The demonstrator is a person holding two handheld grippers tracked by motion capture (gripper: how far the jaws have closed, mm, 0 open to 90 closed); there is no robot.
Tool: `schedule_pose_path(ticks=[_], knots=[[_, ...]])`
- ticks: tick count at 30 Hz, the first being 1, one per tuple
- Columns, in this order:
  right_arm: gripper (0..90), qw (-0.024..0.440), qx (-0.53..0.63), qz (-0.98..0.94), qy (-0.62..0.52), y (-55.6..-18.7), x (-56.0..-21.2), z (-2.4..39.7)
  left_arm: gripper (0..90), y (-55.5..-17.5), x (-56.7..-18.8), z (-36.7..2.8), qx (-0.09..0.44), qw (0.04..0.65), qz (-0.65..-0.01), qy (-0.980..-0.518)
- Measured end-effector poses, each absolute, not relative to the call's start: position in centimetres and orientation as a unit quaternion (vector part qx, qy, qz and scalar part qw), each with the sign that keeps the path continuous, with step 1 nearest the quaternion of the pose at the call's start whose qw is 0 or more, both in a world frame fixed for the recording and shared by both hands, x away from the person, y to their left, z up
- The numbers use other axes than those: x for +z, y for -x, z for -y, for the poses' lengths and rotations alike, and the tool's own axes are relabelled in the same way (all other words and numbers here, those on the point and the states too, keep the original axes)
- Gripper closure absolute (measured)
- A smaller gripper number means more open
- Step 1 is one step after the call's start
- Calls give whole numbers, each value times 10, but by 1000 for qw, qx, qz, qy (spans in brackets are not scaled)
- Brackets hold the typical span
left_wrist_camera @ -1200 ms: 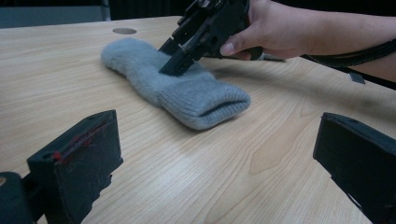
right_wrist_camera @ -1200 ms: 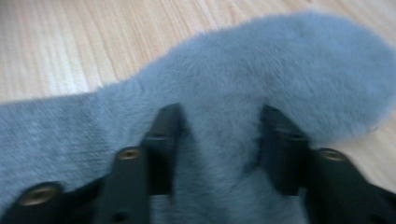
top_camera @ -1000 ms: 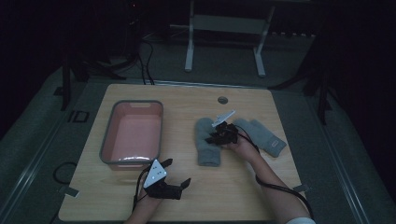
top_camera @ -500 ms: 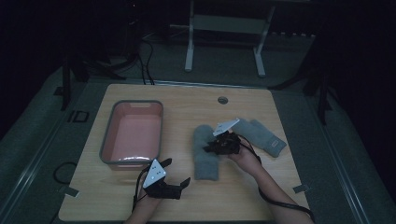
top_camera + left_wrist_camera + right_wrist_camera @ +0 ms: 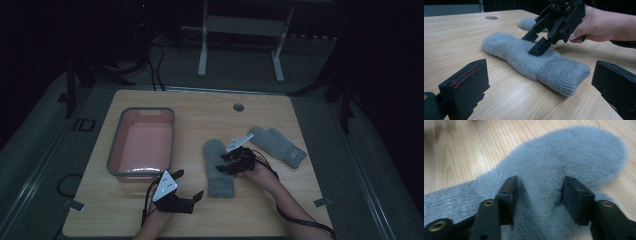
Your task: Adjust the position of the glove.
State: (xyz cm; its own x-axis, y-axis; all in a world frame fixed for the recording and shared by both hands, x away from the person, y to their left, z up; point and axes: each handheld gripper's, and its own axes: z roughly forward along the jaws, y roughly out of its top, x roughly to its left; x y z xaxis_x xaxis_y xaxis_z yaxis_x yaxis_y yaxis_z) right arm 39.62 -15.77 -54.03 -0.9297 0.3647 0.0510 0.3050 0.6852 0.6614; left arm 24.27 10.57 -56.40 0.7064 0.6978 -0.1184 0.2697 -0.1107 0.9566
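Observation:
A fluffy grey mitten (image 5: 219, 182) lies flat on the wooden table, cuff toward the person. My right gripper (image 5: 222, 164) presses down on its middle, its jaws dug into the fur and pinching a ridge of it. The left gripper view shows this right gripper (image 5: 536, 43) on the mitten (image 5: 506, 47). In the right gripper view the fur (image 5: 574, 152) bulges between the two jaws of the gripper (image 5: 539, 192). A second grey mitten (image 5: 280, 145) lies apart at the right. My left gripper (image 5: 189, 184) rests open near the front edge, beside the first mitten's cuff.
A pink bin with a grey rim (image 5: 117, 150) stands on the left half of the table, with nothing inside. A round cable hole (image 5: 238, 107) sits near the far edge. Bare wood lies between the bin and the mittens.
My right gripper has moved toward the person, and the near mitten has slid with it, away from the second mitten. The left gripper has stayed put.

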Motion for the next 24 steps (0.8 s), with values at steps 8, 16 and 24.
schedule_pose_path(ticks=[8, 16, 24], knots=[[246, 60, 378, -901, -203, -397, -521, 187, 13, -243, -565, -105, 185, 575, -334, -724], [189, 118, 393, -873, -264, -407, -497, 244, 12, -244, -565, -104, 183, 575, -336, -723], [333, 143, 366, -860, -327, -425, -488, 306, 12, -244, -566, -104, 182, 574, -335, -724]])
